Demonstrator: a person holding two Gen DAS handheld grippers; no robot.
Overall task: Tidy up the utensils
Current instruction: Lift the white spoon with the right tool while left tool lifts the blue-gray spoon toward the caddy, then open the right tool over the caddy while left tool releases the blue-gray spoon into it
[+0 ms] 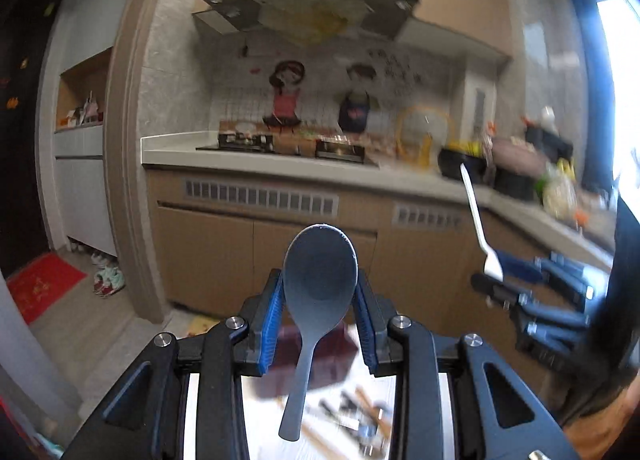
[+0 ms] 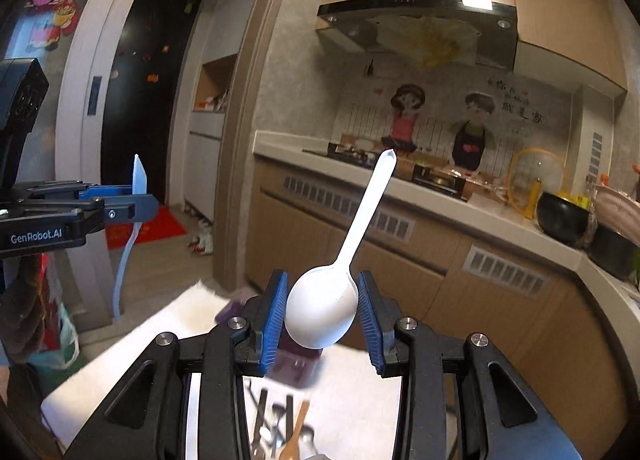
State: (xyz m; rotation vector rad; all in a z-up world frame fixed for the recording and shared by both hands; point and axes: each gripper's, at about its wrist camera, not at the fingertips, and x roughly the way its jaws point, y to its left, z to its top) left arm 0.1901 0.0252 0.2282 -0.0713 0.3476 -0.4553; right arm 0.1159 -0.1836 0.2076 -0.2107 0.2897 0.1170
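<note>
grey spoon (image 1: 319, 284): clamped by its bowl between the pads of the left hand-held gripper (image 1: 320, 300), handle hanging down, high above the desk (image 2: 360, 380).
white spoon (image 2: 322, 306): gripped by its bowl in the right hand-held gripper (image 2: 322, 308), handle slanting up and away.
slip risk: both bowls are rounded and smooth and are pinched only at their edges; I judge either could pivot or squirt out if the hand swings or tilts.
clash risk: the two grippers hang near each other, and the white spoon's long handle could knock the other gripper or spoon.
drop risk: a fallen spoon would land among the loose utensils (image 2: 280, 428) on the desk and scatter them.
purple box (image 2: 298, 366): sits on the desk below the grippers, blurred and partly hidden; cannot tell what is in it.
black pots (image 2: 562, 214): on the far counter, contents unclear.
</note>
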